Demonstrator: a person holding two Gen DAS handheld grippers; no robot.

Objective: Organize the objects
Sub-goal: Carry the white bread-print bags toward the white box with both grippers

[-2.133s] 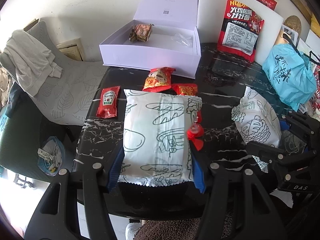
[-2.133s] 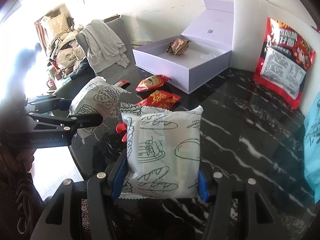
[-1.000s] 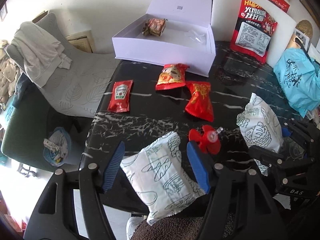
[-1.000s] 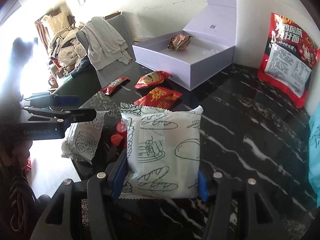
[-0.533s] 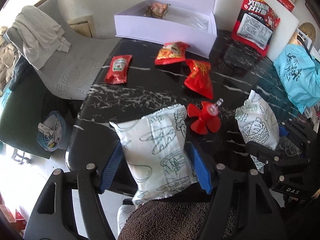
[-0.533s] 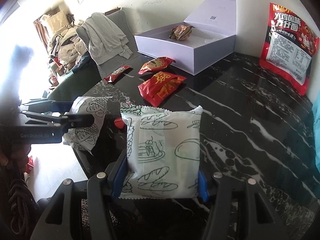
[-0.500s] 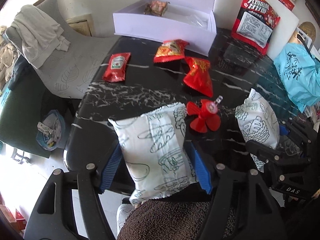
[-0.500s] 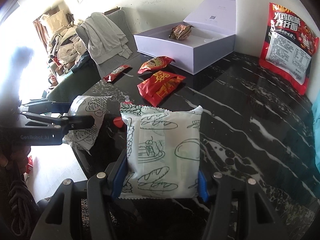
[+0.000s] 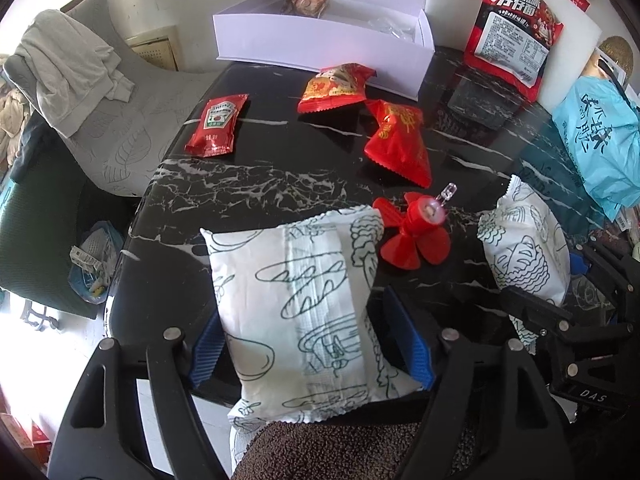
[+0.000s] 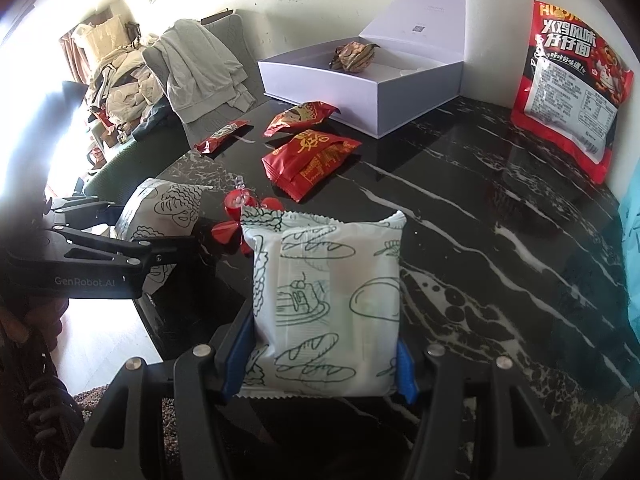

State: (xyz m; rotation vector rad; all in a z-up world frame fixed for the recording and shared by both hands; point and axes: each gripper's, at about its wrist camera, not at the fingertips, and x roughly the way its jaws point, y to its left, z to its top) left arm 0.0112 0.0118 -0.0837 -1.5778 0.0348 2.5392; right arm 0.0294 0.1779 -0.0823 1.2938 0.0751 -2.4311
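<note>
So, left wrist view first: the left claw [image 9: 302, 308] is hanging over the near edge of the black marble table [image 9: 260, 176], pointing steeply down. Its blue pads [image 9: 206, 348] are standing spread, and the jaws have just been opening. The loose white packet [image 9: 292, 280] with the bread doodles is lying tilted between them, its near end sticking out past the table edge. Whether the pads are brushing the wrapper is hard to tell, but they aren't squeezing it. Just ahead and to the right of this claw, a little red fan toy [image 9: 416, 236] is sitting on the table. Further ahead are a red snack bag [image 9: 400, 140] and an orange snack bag [image 9: 336, 88], with a ketchup sachet [image 9: 218, 124] ahead to the left. Beyond those, the open white box [image 9: 324, 46] is holding a crumpled wrapper. Off to the right, the right claw [image 9: 540, 276] is gripping the gripped white packet [image 9: 524, 248].

Right wrist view: the right claw [image 10: 322, 340] is pinching the gripped white packet [image 10: 324, 288] by its sides, holding it upright above the table. To its left, the left claw [image 10: 156, 224] is showing side-on with the loose white packet [image 10: 164, 208] between its fingers. A big red noodle bag [image 10: 568, 80] is leaning against the wall, far ahead to the right.
</note>
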